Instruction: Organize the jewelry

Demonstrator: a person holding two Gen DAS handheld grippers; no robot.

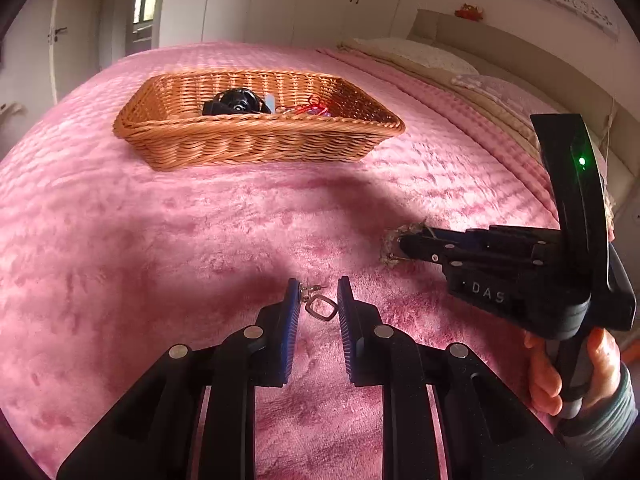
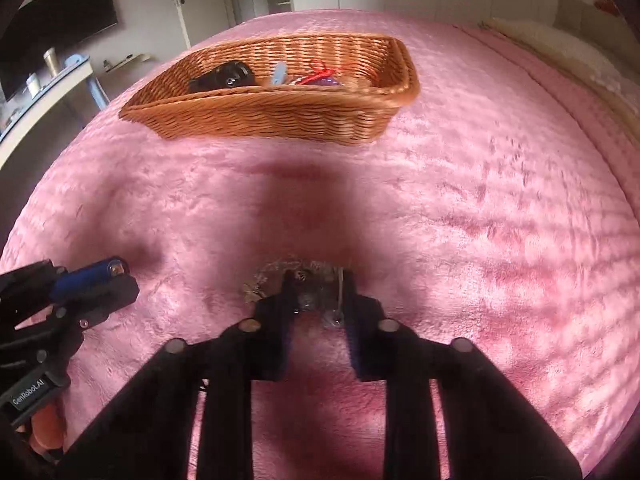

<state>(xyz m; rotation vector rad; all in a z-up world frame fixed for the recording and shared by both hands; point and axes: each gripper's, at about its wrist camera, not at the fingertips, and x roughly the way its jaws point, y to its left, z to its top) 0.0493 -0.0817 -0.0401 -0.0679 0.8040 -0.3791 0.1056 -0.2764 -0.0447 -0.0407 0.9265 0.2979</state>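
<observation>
Earring [image 1: 318, 306] between left gripper [image 1: 319, 312] jaws, post pointing right

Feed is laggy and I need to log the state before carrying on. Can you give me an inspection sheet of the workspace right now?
Surface: pink plush bedspread, shadowed near the grippers.
Job's things: small silver earring between the left gripper's pads; pale chain bracelet bunched on the bedspread at the right gripper's tips; wicker basket further back, holding a black round item and red-ribboned pieces.
Clutter: nothing seen on the bedspread.
Grippers: left gripper narrowed around the earring, contact unclear; right gripper over the bracelet, grip unclear.
Cables: nothing seen.
Surroundings: wardrobes, pillows, wall screen.
</observation>
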